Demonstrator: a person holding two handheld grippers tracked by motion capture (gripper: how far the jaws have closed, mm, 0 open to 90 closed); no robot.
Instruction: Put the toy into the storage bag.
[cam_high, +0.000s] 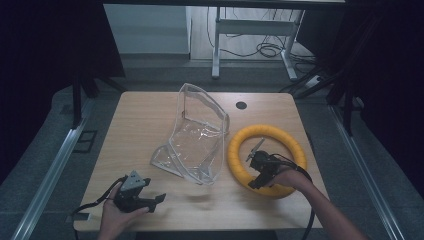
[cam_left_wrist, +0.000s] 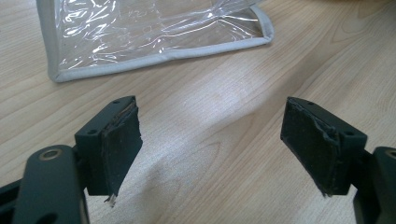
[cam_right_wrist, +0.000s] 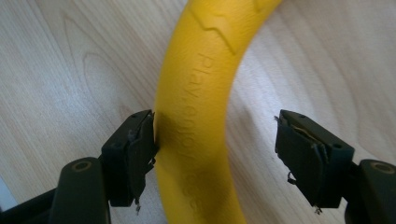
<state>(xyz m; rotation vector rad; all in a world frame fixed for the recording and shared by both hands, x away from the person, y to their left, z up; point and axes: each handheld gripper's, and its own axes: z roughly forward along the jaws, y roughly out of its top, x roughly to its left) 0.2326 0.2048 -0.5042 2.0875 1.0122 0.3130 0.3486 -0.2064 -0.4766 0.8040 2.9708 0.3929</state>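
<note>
Close the spread right gripper (cam_right_wrist: 215, 149) squarely across the near arc of the yellow embossed foam ring (cam_high: 266, 160) lying flat on the pale wooden table (cam_high: 145, 115), one pad touching already; bring the wide, unladen left gripper (cam_left_wrist: 210, 144) toward the empty clear plastic pouch (cam_high: 195, 137).

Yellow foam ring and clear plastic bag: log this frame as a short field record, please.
ring: yellow foam ring flat on the wooden table, right side
bag: clear plastic bag with grey edging, mid-table, untouched
right gripper: open, jaws straddling the ring, one pad touching it
left gripper: open, above bare wood near the bag
</note>
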